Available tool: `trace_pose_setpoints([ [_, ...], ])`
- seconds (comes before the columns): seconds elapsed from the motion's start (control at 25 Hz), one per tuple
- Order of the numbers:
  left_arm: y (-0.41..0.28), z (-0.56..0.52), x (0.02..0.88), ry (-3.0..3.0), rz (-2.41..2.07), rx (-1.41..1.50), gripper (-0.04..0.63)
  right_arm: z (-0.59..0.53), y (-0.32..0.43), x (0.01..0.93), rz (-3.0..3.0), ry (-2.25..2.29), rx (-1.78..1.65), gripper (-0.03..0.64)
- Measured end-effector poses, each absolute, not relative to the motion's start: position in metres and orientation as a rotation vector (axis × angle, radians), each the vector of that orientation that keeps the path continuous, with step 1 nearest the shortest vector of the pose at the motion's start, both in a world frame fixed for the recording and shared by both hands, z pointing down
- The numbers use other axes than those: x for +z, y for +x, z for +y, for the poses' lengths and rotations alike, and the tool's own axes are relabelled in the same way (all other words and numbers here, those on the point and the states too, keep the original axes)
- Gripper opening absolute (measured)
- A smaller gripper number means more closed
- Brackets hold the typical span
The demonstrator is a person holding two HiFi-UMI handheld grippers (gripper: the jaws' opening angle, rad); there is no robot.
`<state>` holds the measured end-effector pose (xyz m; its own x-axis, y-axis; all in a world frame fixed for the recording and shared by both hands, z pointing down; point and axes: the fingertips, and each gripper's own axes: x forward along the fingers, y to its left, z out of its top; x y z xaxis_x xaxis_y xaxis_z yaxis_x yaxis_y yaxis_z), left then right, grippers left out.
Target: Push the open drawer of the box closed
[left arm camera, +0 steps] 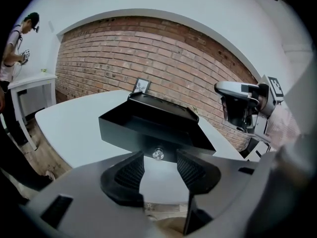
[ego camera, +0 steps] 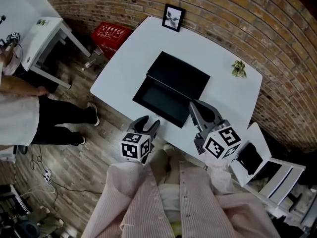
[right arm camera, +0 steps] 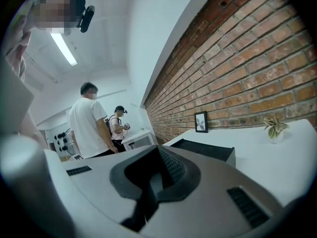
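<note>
A black box (ego camera: 179,73) lies on the white table (ego camera: 124,68), and its drawer (ego camera: 161,99) is pulled out toward me. In the left gripper view the drawer front (left arm camera: 148,135) faces me, with a small clear knob (left arm camera: 158,154) just beyond the jaws. My left gripper (left arm camera: 159,175) is open with nothing between its pads; in the head view it (ego camera: 147,127) hovers off the table's near edge, short of the drawer. My right gripper (ego camera: 199,109) hangs above the drawer's right corner, raised. Its pads (right arm camera: 166,167) are together, holding nothing.
A framed picture (ego camera: 173,17) and a small potted plant (ego camera: 238,68) stand at the table's far side by the brick wall. A red crate (ego camera: 111,36) sits on the floor at the left. A person (ego camera: 29,110) stands to the left. A white chair (ego camera: 265,170) is on my right.
</note>
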<state>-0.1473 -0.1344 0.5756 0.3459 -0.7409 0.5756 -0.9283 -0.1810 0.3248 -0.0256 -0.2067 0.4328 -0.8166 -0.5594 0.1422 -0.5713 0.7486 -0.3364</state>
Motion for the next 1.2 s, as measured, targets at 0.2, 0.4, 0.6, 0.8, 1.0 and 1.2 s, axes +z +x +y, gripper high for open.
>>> trace_pose_setpoints([
  [0.2,-0.146,-0.138,0.589,1.978,-1.422,0.443,0.170,-0.207,-0.023,0.437,-2.888,0.958,0.603,0.003],
  [0.4,-0.143,-0.143,0.595,1.979,-1.401,0.483,0.121,-0.210,-0.020,0.441,-2.871,0.992,0.629,0.003],
  [0.6,-0.141,-0.147,0.600,1.971,-1.375,0.500,0.067,-0.212,-0.021,0.443,-2.855,1.031,0.652,0.003],
  [0.8,-0.140,-0.147,0.601,1.968,-1.350,0.501,0.064,-0.214,-0.018,0.445,-2.839,1.063,0.661,0.003],
  [1.0,-0.139,-0.148,0.601,1.969,-1.337,0.537,0.063,-0.215,-0.021,0.447,-2.835,1.048,0.642,0.003],
  [1.2,-0.139,-0.148,0.602,1.973,-1.335,0.573,0.063,-0.215,-0.025,0.446,-2.842,1.043,0.625,0.003],
])
